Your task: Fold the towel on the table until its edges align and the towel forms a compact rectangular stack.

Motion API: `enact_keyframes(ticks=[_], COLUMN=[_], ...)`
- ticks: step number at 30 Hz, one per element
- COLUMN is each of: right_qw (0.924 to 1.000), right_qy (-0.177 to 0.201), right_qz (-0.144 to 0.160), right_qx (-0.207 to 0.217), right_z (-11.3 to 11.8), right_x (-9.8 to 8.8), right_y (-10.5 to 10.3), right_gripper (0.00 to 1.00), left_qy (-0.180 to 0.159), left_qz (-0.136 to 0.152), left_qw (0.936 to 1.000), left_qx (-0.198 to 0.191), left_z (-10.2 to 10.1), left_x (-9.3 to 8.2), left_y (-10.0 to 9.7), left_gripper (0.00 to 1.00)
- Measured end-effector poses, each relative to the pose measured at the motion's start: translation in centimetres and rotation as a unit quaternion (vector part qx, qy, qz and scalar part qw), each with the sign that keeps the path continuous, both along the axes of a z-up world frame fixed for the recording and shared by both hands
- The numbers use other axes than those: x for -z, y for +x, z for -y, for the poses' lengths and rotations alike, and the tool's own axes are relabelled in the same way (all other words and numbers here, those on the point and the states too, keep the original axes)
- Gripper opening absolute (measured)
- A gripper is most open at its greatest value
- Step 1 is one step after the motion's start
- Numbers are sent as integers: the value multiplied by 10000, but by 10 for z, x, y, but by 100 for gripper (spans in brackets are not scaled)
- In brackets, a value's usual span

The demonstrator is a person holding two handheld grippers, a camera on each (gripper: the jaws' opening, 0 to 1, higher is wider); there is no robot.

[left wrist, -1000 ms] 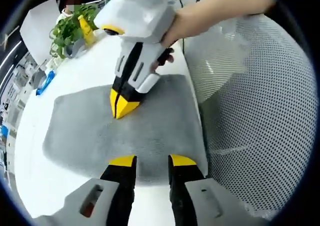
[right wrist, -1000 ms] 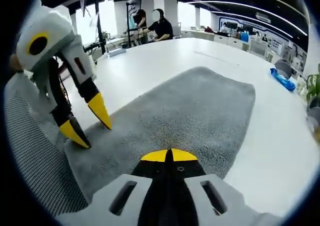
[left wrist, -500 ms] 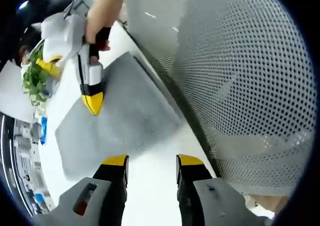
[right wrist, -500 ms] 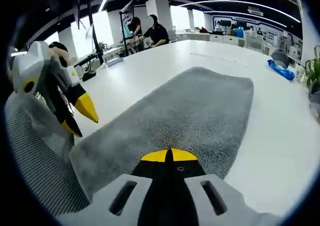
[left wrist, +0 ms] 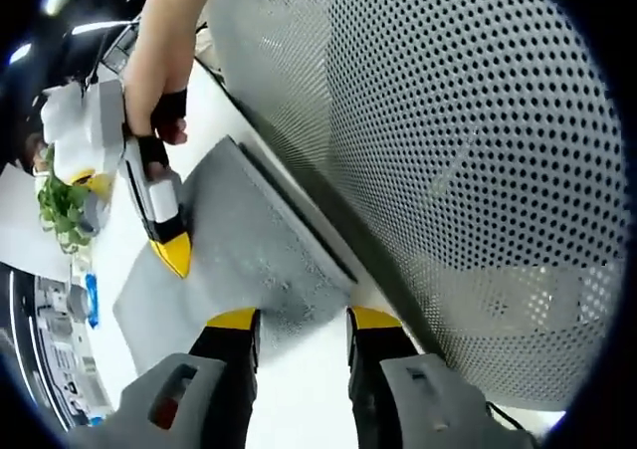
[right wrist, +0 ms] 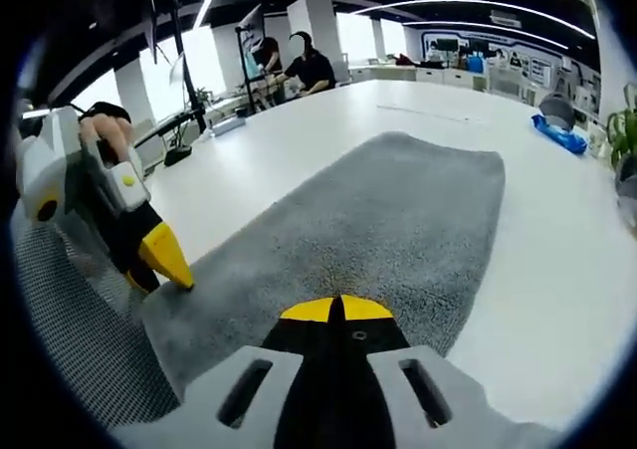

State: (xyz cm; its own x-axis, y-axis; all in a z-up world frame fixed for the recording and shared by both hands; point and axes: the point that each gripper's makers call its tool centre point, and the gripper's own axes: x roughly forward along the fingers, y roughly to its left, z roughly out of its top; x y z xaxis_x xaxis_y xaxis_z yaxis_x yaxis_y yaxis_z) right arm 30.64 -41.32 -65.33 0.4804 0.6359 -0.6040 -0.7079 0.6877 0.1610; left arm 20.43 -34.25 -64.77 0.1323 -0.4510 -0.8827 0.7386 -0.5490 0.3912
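Grey towel (right wrist: 398,230), shaggy pile, is laid flat and unfolded on the white table (right wrist: 557,260), spread from lower left to upper right of the right gripper view.

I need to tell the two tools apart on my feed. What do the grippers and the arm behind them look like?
Both grippers match: white-grey housings, black jaws ending in yellow tips. The left gripper shows a small red mark in a slot on its housing; seen from the right gripper view, it carries a round yellow dot. The right gripper has two slots in its housing. The arm holding it is bare, no sleeve visible.
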Motion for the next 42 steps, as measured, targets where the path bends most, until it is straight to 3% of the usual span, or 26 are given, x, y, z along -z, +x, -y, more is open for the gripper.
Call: enact_keyframes(ticks=[3, 5, 6, 10, 13, 15, 18, 20, 21, 23, 25, 27, 28, 29, 31, 34, 36, 38, 40, 42], right_qw=[9999, 9998, 9997, 9934, 9935, 9918, 9954, 9906, 9808, 9616, 9539, 9644, 9747, 9799, 9872, 9891, 9892, 9903, 9916, 9920], right_qy=[81, 124, 189, 761, 733, 549, -104, -774, -1231, -1833, -2010, -1746, -1360, -1156, -921, -830, -862, -994, -922, -824], right_qz=[-25, -46, -100, -694, -776, -1152, -754, -369, -67, 500, 758, 736, 650, 570, 449, 400, 441, 486, 541, 644], right_qx=[86, 115, 143, 504, 389, 79, -578, -1069, -1513, -1979, -2095, -1845, -1652, -1525, -1218, -1152, -1102, -834, -723, -702], right_z=[0, 0, 1, 1, 1, -3, 2, 10, 14, 21, 27, 29, 28, 28, 36, 40, 40, 43, 36, 25], right_x=[0, -1, -1, -3, -5, -6, -18, -27, -32, -40, -47, -54, -61, -64, -68, -73, -76, -75, -78, -81], right_y=[0, 0, 0, 0, -3, -16, -25, -34, -43, -51, -57, -59, -62, -63, -65, -72, -74, -70, -71, -74], right_gripper=[0, 0, 0, 0, 0, 0, 0, 0, 0, 0, 0, 0, 0, 0, 4, 12, 20, 30, 33, 35], left_qy=[0, -322, -534, -935, -1267, -1443, -1666, -1746, -1792, -1844, -1882, -1991, -2069, -2073, -2086, -2277, -2398, -2481, -2506, -2517], left_qz=[-48, 60, -125, -453, -661, -711, -811, -882, -984, -1028, -1088, -1199, -1371, -1503, -1646, -1866, -1961, -2011, -2059, -2036], left_qw=[10000, 9994, 9979, 9912, 9829, 9761, 9673, 9626, 9583, 9545, 9498, 9409, 9321, 9271, 9223, 9031, 8945, 8913, 8843, 8840], left_qx=[-57, -148, -342, -822, -1159, -1465, -1731, -1876, -1995, -2108, -2252, -2462, -2638, -2737, -2807, -3127, -3224, -3220, -3359, -3374], left_z=[1, 10, 14, 17, 19, 19, 21, 22, 22, 24, 24, 25, 26, 26, 27, 28, 28, 29, 29, 30], left_x=[1, -9, -13, -25, -36, -42, -52, -56, -57, -57, -57, -59, -60, -60, -65, -75, -80, -84, -84, -84], left_y=[0, 5, 5, 16, 23, 32, 40, 46, 49, 54, 60, 66, 68, 70, 77, 89, 93, 93, 96, 99], left_gripper=[21, 10, 8, 6, 6, 6, 6, 6, 6, 6, 6, 6, 6, 6, 6, 6, 6, 6, 6, 6])
